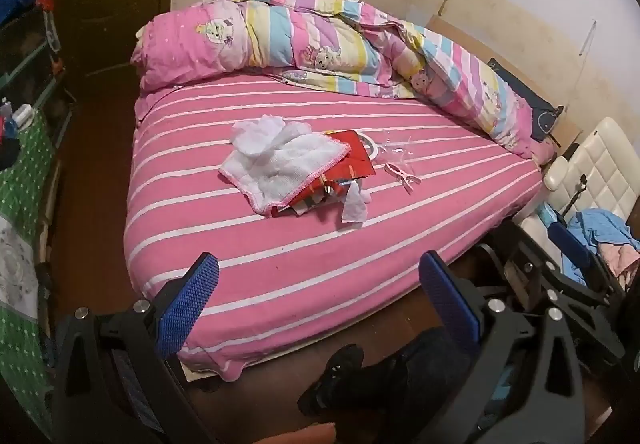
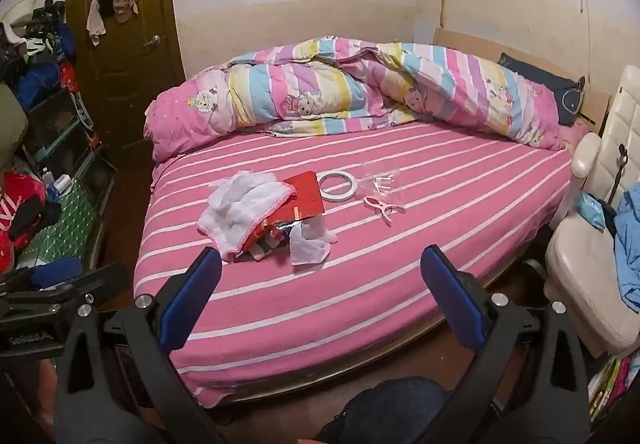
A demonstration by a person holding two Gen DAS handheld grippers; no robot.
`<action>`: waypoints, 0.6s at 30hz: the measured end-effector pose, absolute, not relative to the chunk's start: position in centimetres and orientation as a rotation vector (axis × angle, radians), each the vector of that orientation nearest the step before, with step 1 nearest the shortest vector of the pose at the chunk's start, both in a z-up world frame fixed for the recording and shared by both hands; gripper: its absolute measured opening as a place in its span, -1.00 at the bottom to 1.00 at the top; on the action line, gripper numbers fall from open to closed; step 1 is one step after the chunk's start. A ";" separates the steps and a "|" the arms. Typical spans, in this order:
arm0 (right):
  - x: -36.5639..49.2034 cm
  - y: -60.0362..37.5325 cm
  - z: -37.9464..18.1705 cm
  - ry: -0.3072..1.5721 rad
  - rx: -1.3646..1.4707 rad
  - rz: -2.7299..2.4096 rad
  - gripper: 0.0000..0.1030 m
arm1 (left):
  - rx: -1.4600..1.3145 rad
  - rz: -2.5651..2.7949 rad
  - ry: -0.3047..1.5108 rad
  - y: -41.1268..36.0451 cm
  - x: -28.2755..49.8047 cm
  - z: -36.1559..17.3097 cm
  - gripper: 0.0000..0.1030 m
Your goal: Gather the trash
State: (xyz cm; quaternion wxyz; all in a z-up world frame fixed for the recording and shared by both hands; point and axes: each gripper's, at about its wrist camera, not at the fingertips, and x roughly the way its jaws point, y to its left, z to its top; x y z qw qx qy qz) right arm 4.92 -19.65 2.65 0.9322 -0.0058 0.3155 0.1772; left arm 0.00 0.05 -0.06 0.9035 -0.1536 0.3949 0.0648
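A pile of items lies mid-bed on the pink striped sheet: a white cloth with pink trim, a red packet with wrappers under it, a crumpled white tissue, a tape ring, a clear plastic bag and a pink clothes peg. My left gripper is open and empty, held over the bed's near edge. My right gripper is open and empty, also short of the pile.
A rolled striped quilt lies along the bed's far side. A white padded chair with blue clothes stands at the right. A cluttered shelf and a green-covered surface are at the left. A brown door is behind.
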 end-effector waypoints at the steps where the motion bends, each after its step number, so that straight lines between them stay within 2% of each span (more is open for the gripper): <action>1: 5.0 -19.6 2.5 0.647 -0.009 0.363 0.92 | -0.319 0.127 0.815 0.1 0.0 -0.1 0.89; 18: 6.6 -18.3 1.1 0.682 -0.007 0.392 0.92 | -0.334 0.089 0.796 0.3 2.2 -0.6 0.89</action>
